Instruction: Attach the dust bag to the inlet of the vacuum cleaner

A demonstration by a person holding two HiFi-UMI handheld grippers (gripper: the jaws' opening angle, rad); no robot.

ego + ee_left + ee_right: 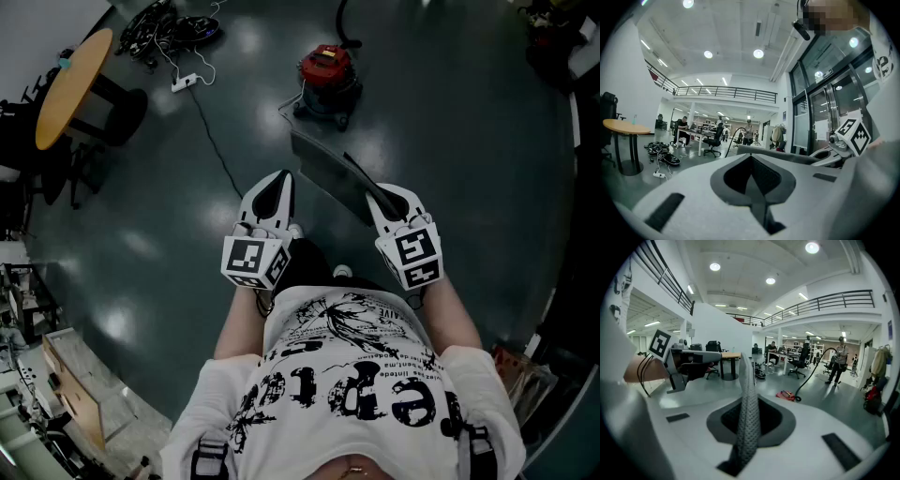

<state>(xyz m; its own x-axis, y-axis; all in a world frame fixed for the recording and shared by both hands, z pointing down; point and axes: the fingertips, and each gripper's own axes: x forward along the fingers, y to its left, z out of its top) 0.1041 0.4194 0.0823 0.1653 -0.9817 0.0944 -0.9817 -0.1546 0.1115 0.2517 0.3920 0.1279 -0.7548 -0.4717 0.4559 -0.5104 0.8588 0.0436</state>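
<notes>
A red vacuum cleaner (327,75) stands on the dark floor some way ahead of me. My right gripper (382,197) is shut on a corner of the grey dust bag (328,173), which sticks out flat to the upper left, in the air well short of the vacuum. In the right gripper view the dotted grey fabric (748,394) rises edge-on from between the jaws of the right gripper (747,404). My left gripper (280,180) hangs beside the bag's left edge, shut with nothing in it. From the left gripper (752,158), the bag (787,156) shows as a grey strip just beyond the tips.
A round wooden table (70,84) stands at the far left with tangled cables and a power strip (183,82) near it; a black cord (214,141) runs across the floor. Shelving and boxes (56,375) line the lower left. People sit at desks (691,131) far off.
</notes>
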